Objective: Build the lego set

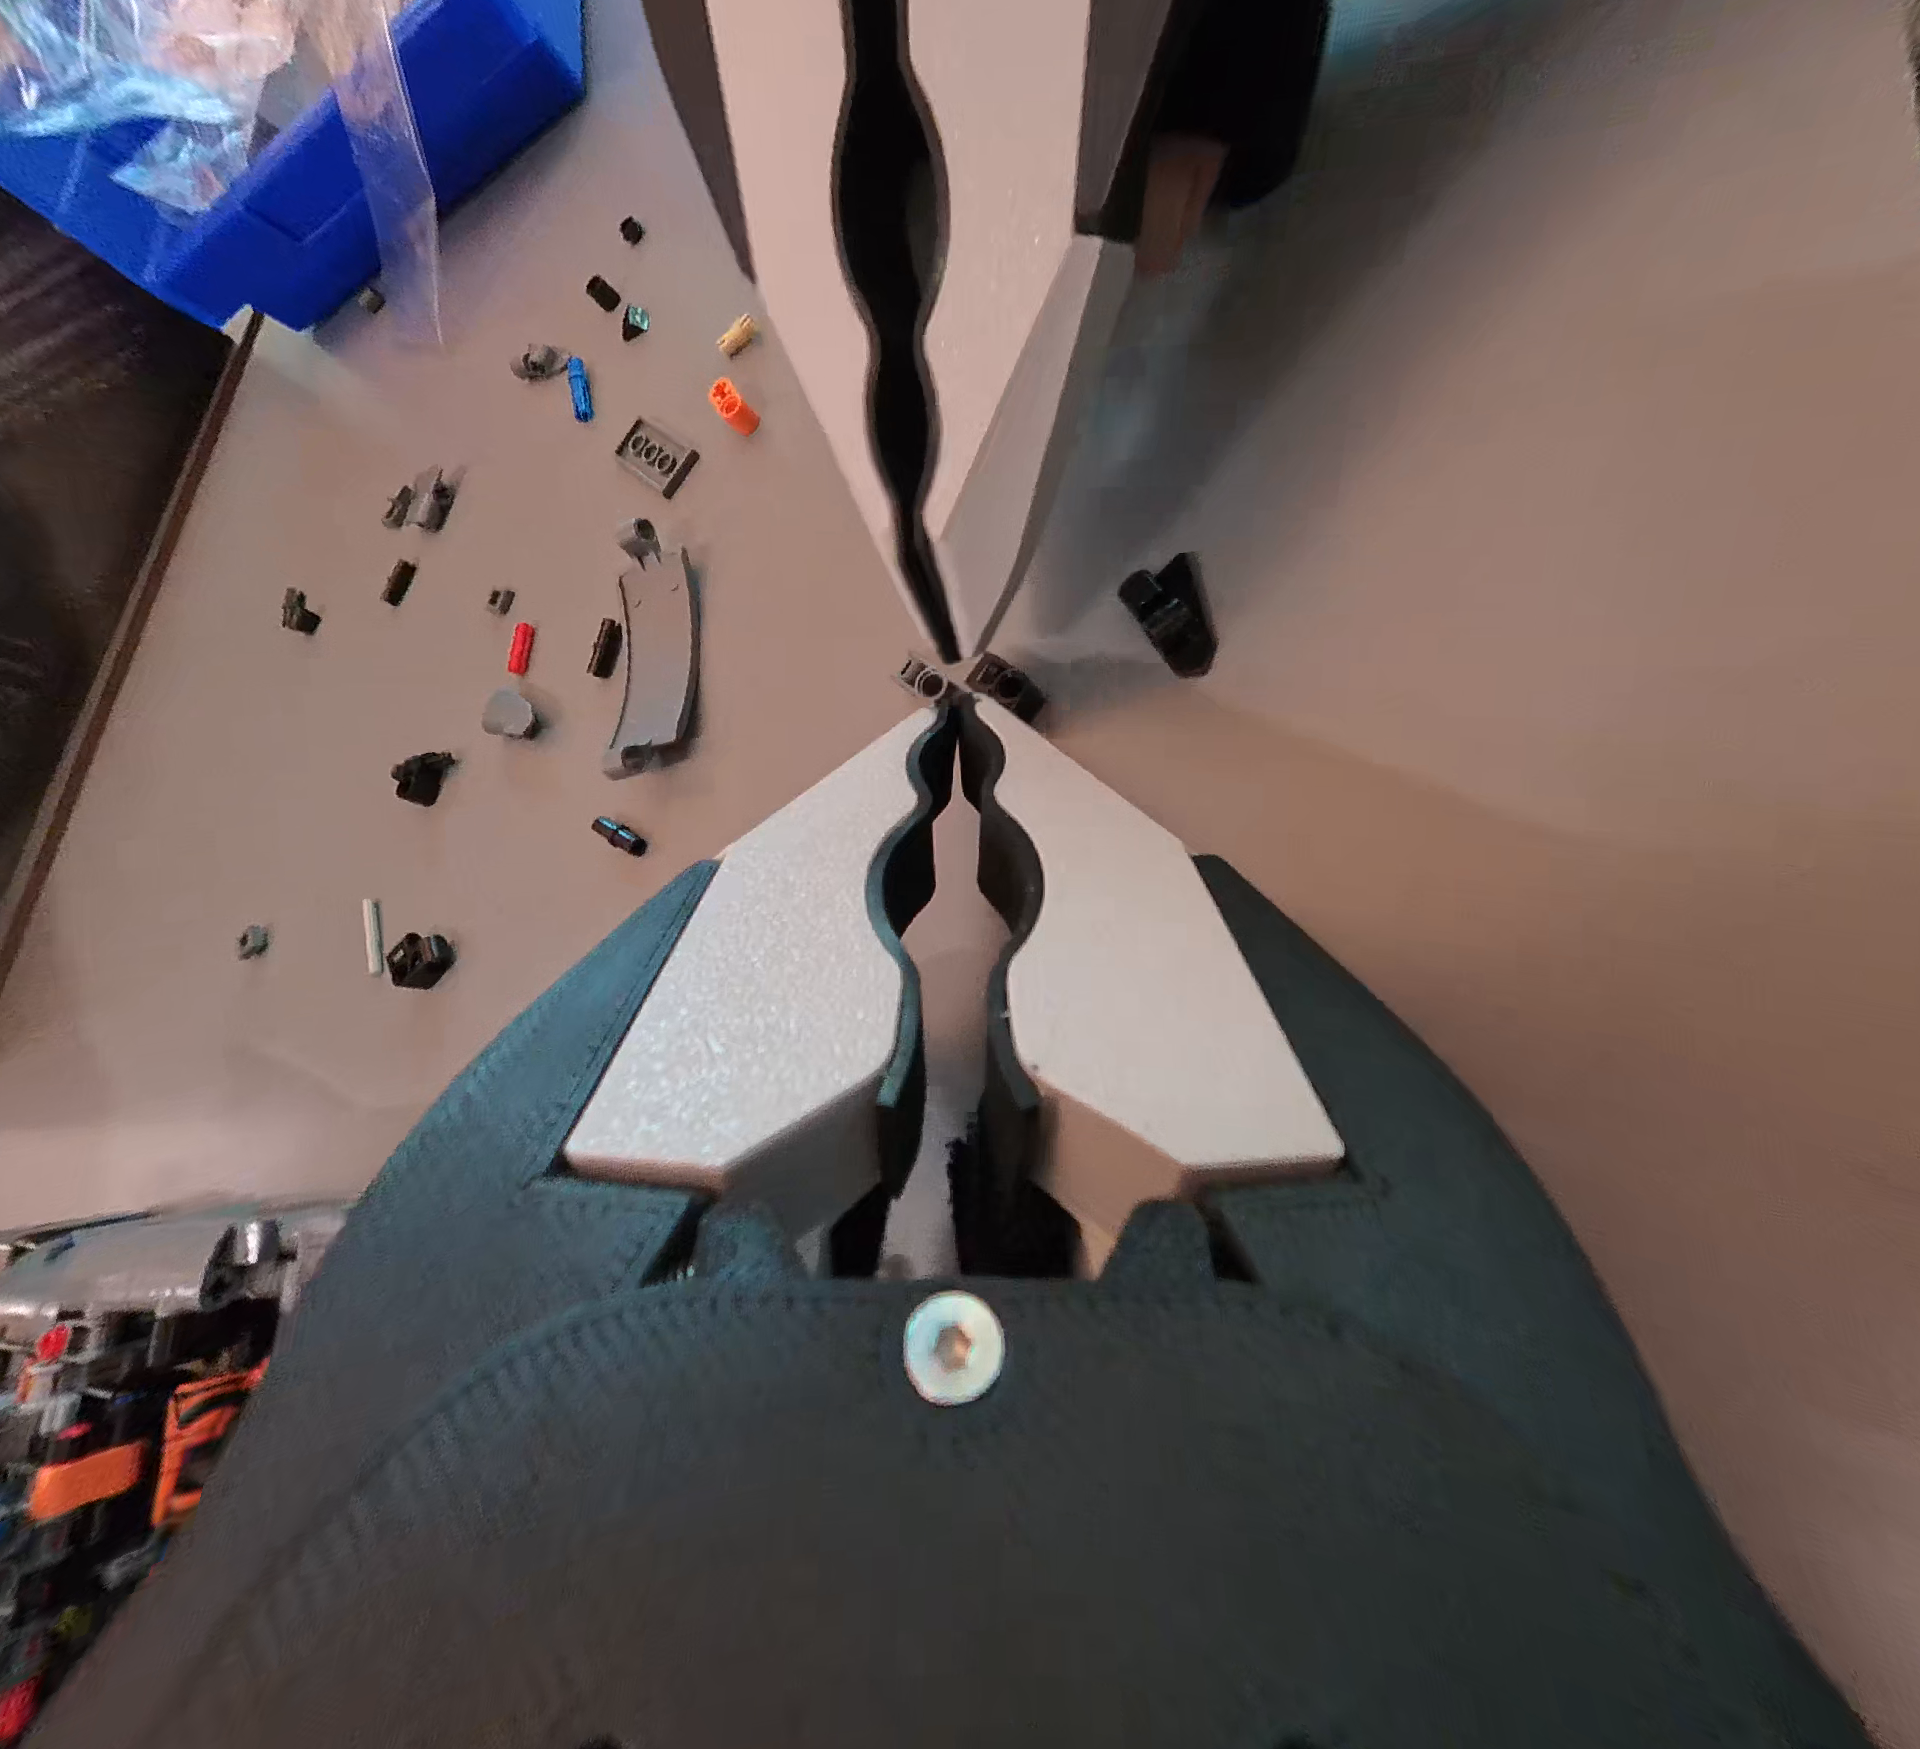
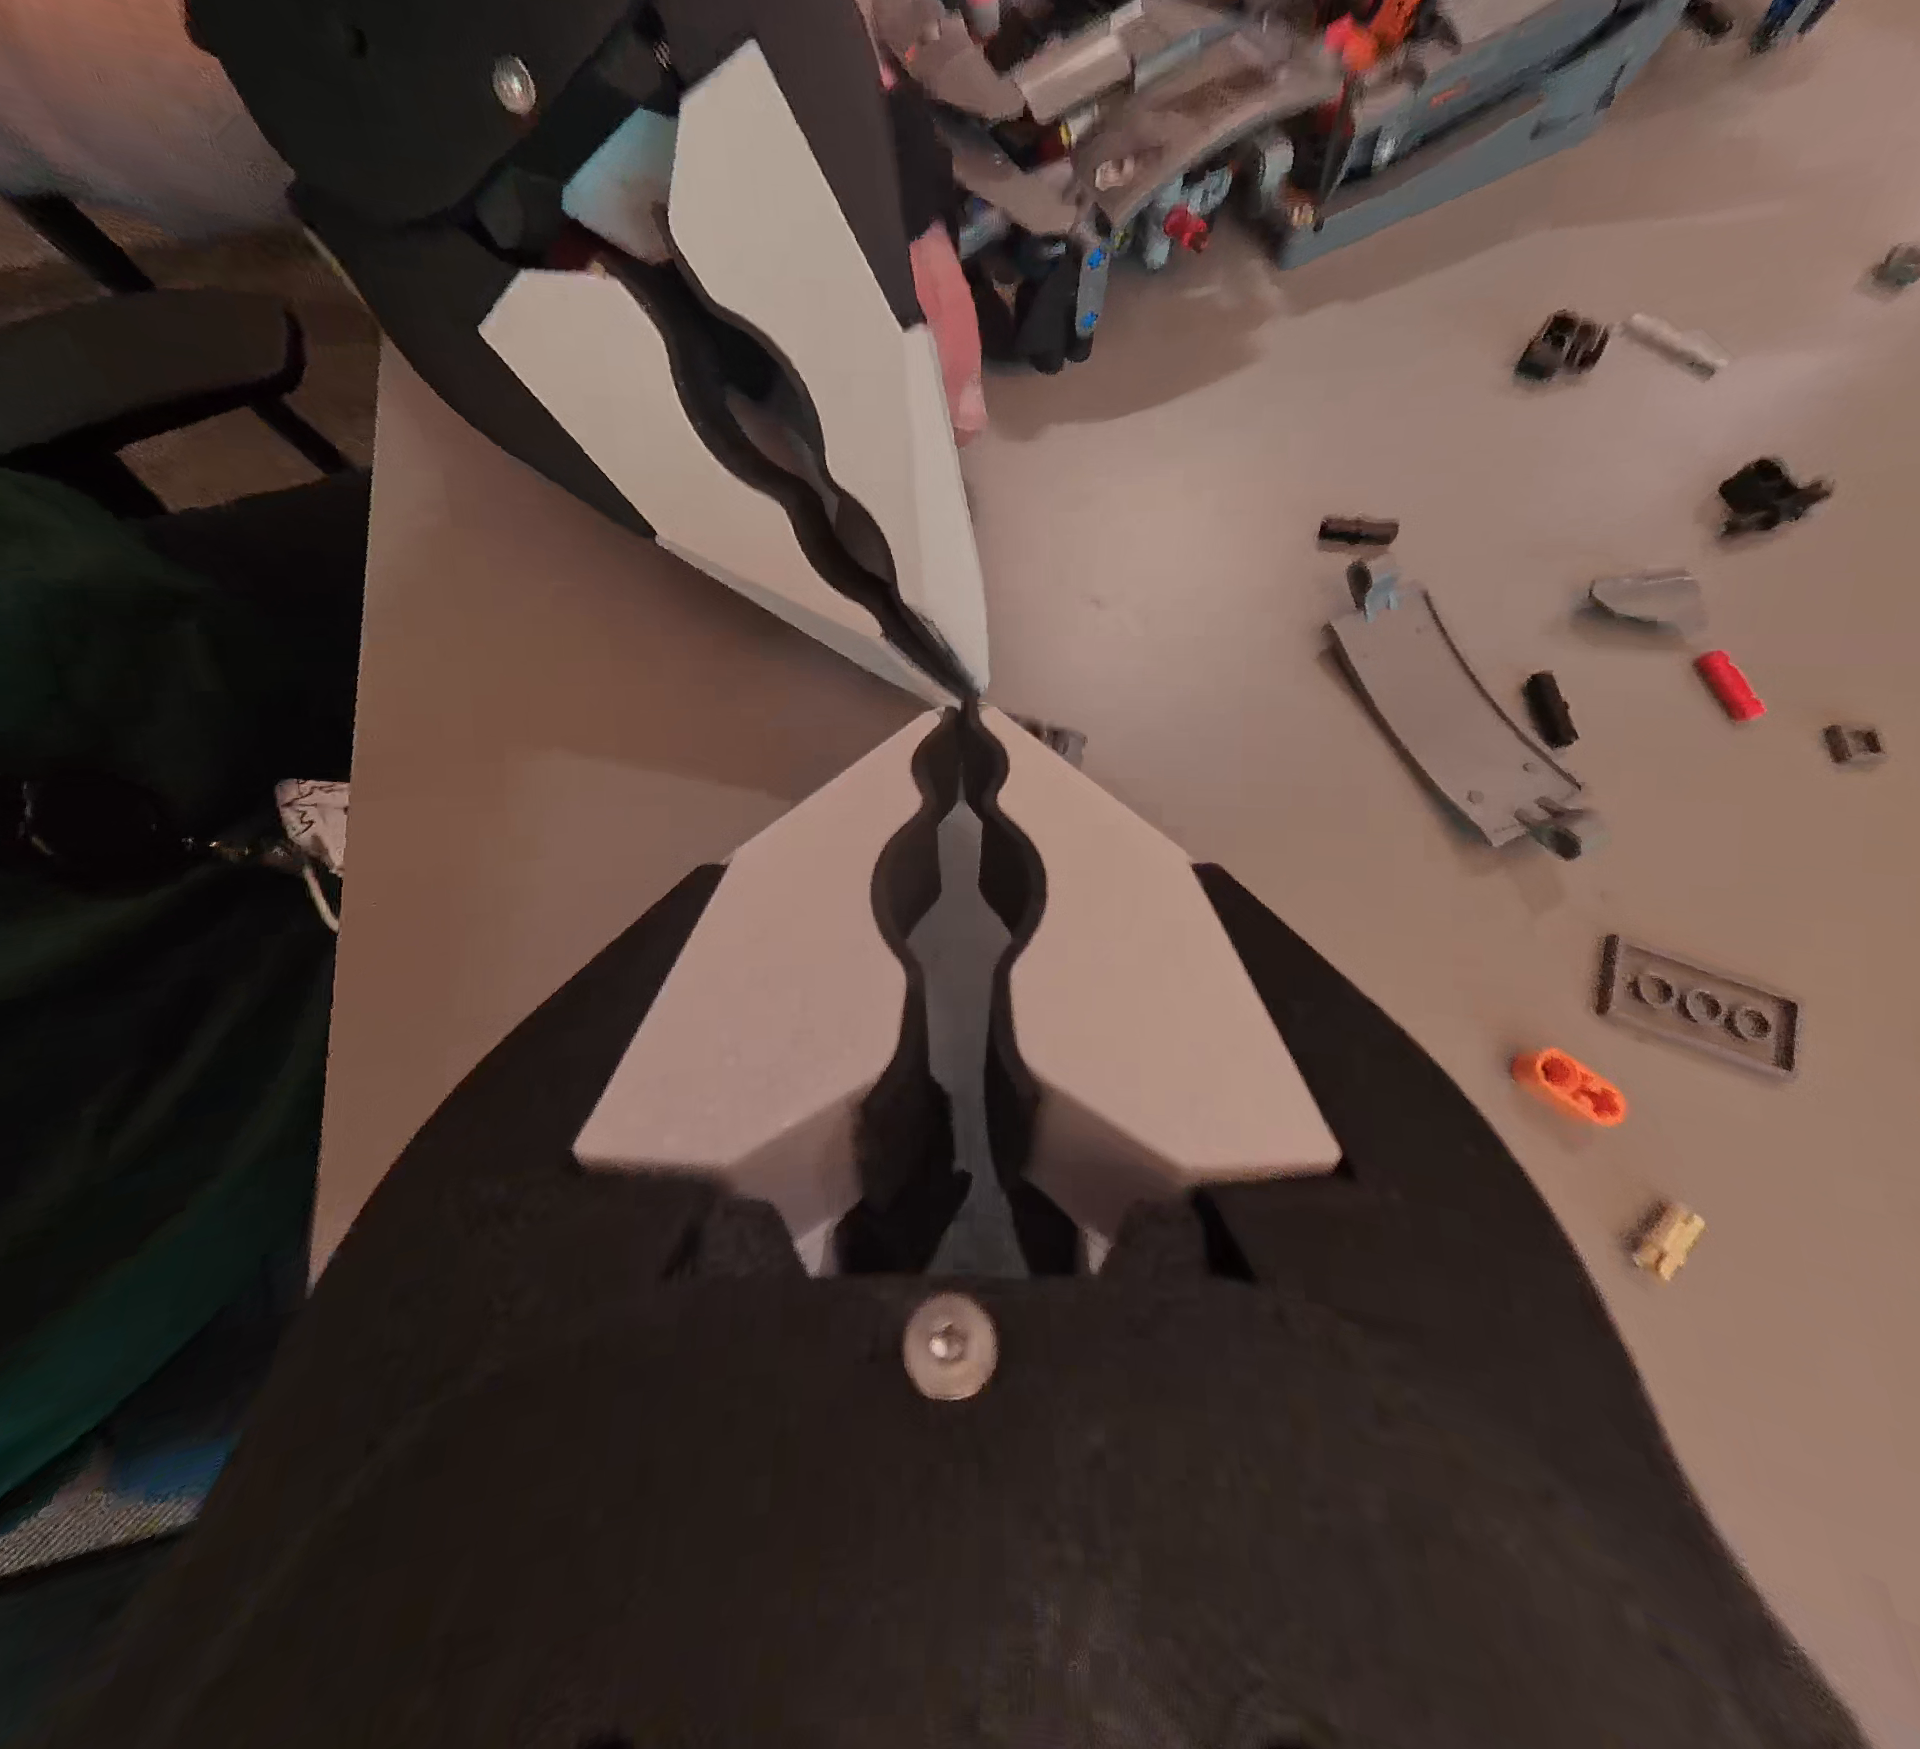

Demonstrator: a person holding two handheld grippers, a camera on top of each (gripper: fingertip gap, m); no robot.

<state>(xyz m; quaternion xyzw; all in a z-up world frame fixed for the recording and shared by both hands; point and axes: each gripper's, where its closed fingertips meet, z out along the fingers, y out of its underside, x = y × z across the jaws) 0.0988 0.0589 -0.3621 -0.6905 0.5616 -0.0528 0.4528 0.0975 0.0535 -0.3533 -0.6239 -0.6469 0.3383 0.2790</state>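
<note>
My left gripper (image 1: 951, 712) and my right gripper (image 1: 948, 652) meet tip to tip just above the table, and both are shut. A small grey piece (image 1: 923, 679) and a small black piece (image 1: 1003, 683) sit side by side right at the tips. I cannot tell which gripper pinches which. In the right wrist view my right gripper (image 2: 961, 720) faces the left gripper (image 2: 961, 689), and only the grey piece (image 2: 1055, 741) peeks out. The partly built model (image 2: 1351, 68) stands at the back.
Loose pieces lie on the table: a curved grey panel (image 1: 655, 660), a dark grey plate (image 1: 657, 456), an orange connector (image 1: 734, 406), a red pin (image 1: 522, 647) and a black piece (image 1: 1169, 613). A blue bin (image 1: 312, 172) holds plastic bags. The table edge (image 2: 353, 764) is close. The tips of both grippers are at nearly the same place.
</note>
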